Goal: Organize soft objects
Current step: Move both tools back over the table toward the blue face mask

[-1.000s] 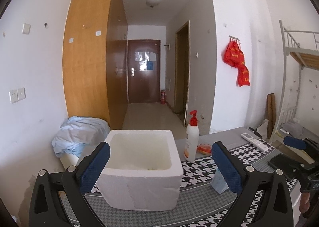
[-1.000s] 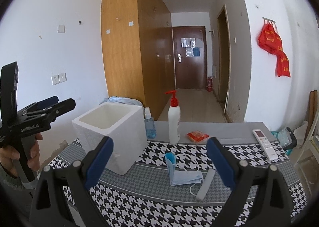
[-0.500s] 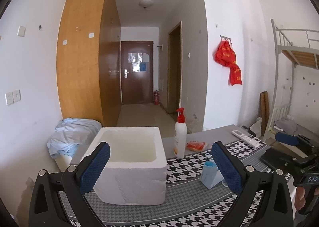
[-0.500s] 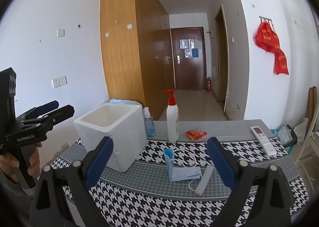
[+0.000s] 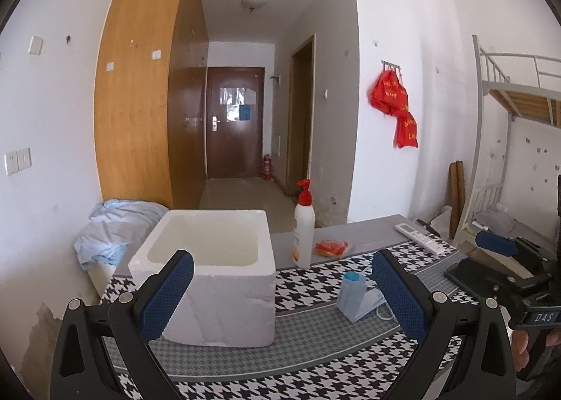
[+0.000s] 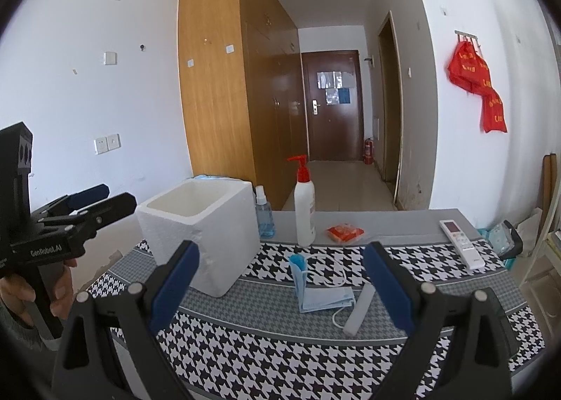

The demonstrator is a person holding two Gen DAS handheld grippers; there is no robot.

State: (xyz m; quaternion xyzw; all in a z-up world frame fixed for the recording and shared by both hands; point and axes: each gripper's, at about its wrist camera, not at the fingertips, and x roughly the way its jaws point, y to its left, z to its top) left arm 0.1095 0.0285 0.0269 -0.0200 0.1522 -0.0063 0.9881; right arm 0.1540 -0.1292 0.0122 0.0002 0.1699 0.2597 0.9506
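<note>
A counter [image 6: 403, 358] covered with a black-and-white houndstooth cloth is seen from both wrist views. The left gripper [image 5: 280, 291] is held above the near edge with its blue-padded fingers spread wide and nothing between them; the right gripper [image 6: 280, 282] is likewise held wide open and empty above the near edge. A white foam box [image 5: 217, 280], open at the top, is set near the left edge of the counter. A folded blue face mask [image 6: 317, 289] is found near the middle of the counter, partly standing on its fold, with its white ear loop trailing on the cloth, and a white tube-like object [image 6: 358, 308] is laid just beside it, towards the right. Towards the far edge, a white pump bottle with a red head [image 6: 304, 205] is placed upright, a small blue-tinted spray bottle [image 6: 263, 212] is stood between it and the box, and an orange-red packet [image 6: 345, 232] is laid to the bottle's right. A white remote control [image 6: 461, 242] is laid near the far right corner. Beyond the left edge a pale blue bundle of cloth [image 5: 115, 230] is piled by the wall
</note>
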